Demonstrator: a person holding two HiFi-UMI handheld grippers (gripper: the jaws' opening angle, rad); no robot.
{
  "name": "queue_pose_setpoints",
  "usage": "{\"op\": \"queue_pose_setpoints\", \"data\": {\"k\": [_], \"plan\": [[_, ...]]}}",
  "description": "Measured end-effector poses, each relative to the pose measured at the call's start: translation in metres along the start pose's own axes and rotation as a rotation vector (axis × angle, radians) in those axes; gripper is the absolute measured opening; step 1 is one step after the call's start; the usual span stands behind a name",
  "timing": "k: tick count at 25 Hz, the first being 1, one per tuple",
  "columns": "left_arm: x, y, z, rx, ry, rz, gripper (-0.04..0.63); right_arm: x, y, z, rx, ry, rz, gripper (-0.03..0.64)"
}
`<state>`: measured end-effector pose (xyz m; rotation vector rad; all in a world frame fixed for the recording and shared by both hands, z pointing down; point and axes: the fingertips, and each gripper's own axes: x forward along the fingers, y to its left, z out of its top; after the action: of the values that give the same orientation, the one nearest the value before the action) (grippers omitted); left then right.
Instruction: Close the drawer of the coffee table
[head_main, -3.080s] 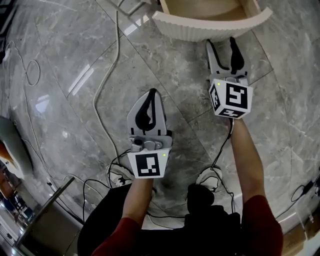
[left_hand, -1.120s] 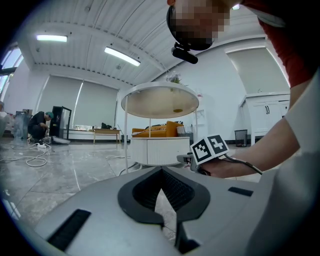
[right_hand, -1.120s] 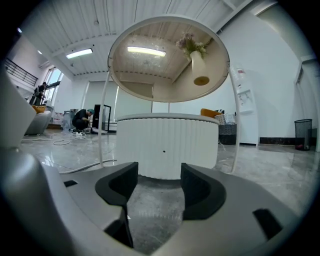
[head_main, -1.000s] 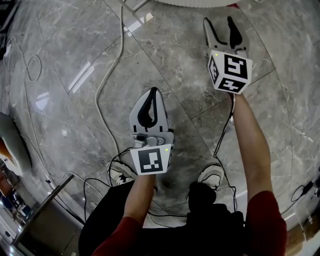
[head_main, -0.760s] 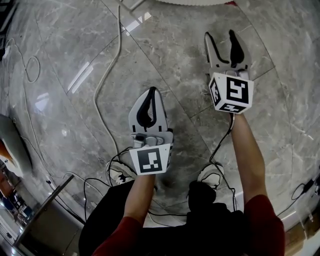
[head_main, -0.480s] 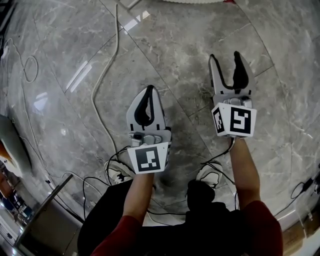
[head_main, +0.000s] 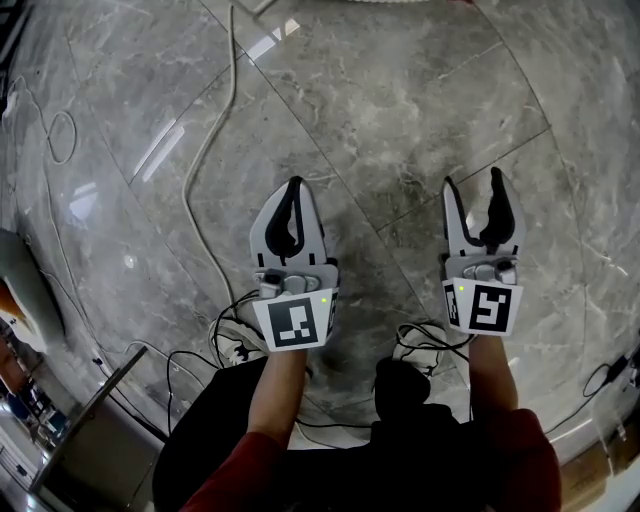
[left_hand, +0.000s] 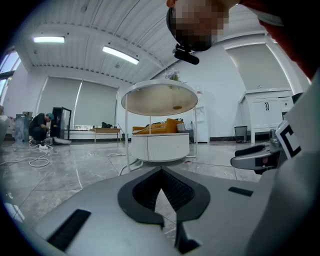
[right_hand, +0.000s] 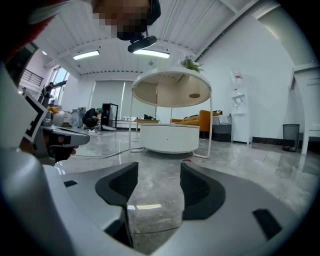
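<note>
Holding the left claw (head_main: 293, 190) low over the polished grey marble floor (head_main: 400, 90), forearm drawn in close to the body. Reading its jaws in the left gripper view: meeting at the tips, leaving only a small gap lower down between the black pads, gripping nothing. Holding the right claw (head_main: 474, 185) beside it at roughly the same level, well apart from the left. Reading its jaws in the right gripper view: standing clearly apart, with bare floor showing between them and nothing in the grip. Pointing both claws toward the white round two-tier coffee table (right_hand: 150, 140), which is standing on the floor well ahead of them, touching neither claw. Noting the drawer (left_hand: 161, 146) in the table's lower white drum: front appearing flush with the curved face, as far as the left gripper view is showing. Noting a white cable (head_main: 205, 170) trailing across the floor to the left of the left claw, and thin black cables (head_main: 190, 375) lying tangled near the person's white shoes (head_main: 425, 340) below both claws.
</note>
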<state>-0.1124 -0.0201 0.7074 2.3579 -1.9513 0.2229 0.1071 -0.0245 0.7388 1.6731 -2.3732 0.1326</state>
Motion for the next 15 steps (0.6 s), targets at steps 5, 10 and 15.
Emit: {"op": "queue_pose_setpoints", "data": {"k": [5,10,15], "plan": [[0.000,-0.002,0.010,0.004,-0.047,-0.007,0.012,-0.005,0.003,-0.006,0.038,0.011,0.005,0.267],[-0.003,-0.001,0.004,0.020,-0.008,-0.012,0.012,-0.004,0.004,-0.002,0.039,-0.001,0.005,0.204],[-0.001,0.002,0.012,0.010,-0.032,-0.008,0.012,0.000,0.007,-0.001,0.016,0.022,0.024,0.074]]}}
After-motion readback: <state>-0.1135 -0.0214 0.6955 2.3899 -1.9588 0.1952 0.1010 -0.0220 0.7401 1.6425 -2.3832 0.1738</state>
